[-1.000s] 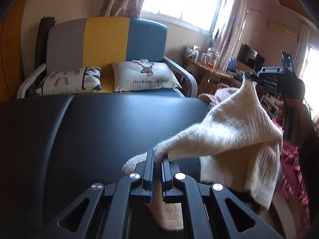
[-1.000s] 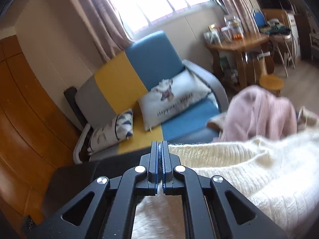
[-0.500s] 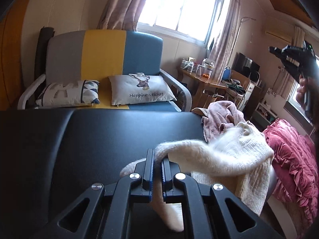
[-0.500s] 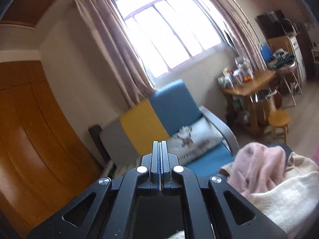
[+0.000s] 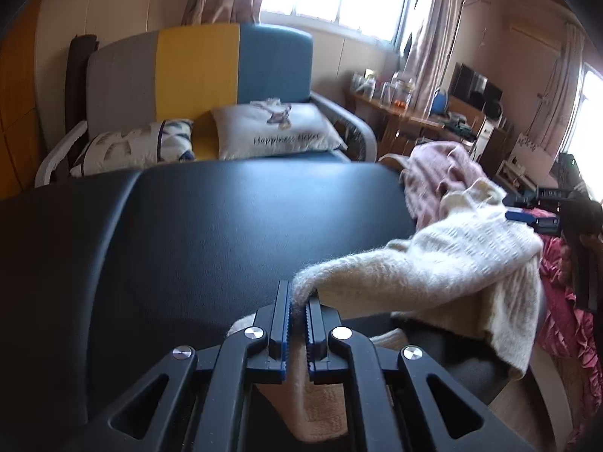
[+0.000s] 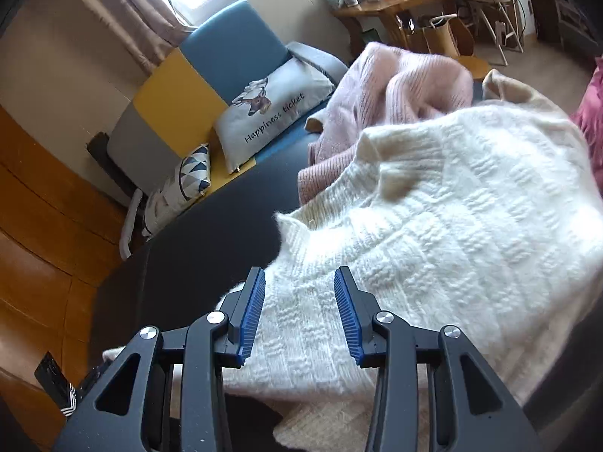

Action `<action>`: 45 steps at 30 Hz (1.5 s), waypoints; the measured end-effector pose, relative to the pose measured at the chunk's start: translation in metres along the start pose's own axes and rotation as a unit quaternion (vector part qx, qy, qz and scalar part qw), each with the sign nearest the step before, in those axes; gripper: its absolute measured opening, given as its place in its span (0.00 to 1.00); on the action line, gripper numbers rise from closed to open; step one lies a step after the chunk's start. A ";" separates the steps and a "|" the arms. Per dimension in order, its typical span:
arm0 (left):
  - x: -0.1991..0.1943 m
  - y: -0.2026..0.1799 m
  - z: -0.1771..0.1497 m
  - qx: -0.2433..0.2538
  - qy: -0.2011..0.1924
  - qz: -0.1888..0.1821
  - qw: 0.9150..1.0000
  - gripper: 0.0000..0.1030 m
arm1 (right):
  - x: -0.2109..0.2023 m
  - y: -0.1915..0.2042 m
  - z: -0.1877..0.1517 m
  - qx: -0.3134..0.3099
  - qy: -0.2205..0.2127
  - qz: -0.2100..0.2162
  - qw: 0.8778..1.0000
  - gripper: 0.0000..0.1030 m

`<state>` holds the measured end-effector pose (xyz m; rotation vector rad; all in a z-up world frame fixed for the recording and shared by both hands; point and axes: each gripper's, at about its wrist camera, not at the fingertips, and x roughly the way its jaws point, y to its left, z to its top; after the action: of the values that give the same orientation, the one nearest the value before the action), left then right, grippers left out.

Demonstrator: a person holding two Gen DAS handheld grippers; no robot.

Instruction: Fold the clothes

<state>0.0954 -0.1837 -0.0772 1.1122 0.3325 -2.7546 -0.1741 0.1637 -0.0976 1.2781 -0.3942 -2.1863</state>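
Note:
A cream knit sweater (image 5: 444, 263) lies bunched at the right end of a black padded table (image 5: 188, 233). My left gripper (image 5: 298, 293) is shut on a fold of the sweater's edge near the front of the table. In the right wrist view the sweater (image 6: 433, 233) spreads wide under my right gripper (image 6: 299, 282), which is open and empty just above the knit. The right gripper also shows in the left wrist view (image 5: 535, 211), beyond the sweater at the right.
A pink knit garment (image 6: 395, 86) lies crumpled past the sweater at the table's far right. A grey, yellow and blue sofa (image 5: 196, 71) with two pillows stands behind the table. A wooden side table (image 6: 395, 3) with jars stands by the window. Red fabric (image 5: 565, 301) hangs at the right.
My right gripper let go of the sweater, swung up, then came down over it and opened. The sweater's lifted part dropped onto the table. My left gripper kept its hold.

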 end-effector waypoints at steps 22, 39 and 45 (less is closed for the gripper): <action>0.025 -0.004 0.003 0.000 0.024 -0.007 1.000 0.08 | 0.100 0.059 0.036 -0.220 0.114 -0.162 0.955 0.04; 0.014 -0.008 0.002 0.007 0.009 -0.007 1.000 0.08 | 0.022 0.050 0.014 -0.126 0.022 -0.057 0.990 0.04; 0.013 -0.011 0.000 0.020 0.011 -0.004 1.000 0.08 | 0.049 0.022 -0.007 -0.098 0.081 -0.060 0.990 0.08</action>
<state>0.0839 -0.1741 -0.0852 1.1531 0.2872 -2.7690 -0.1800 0.1165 -0.1241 1.3859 -0.0365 -2.1378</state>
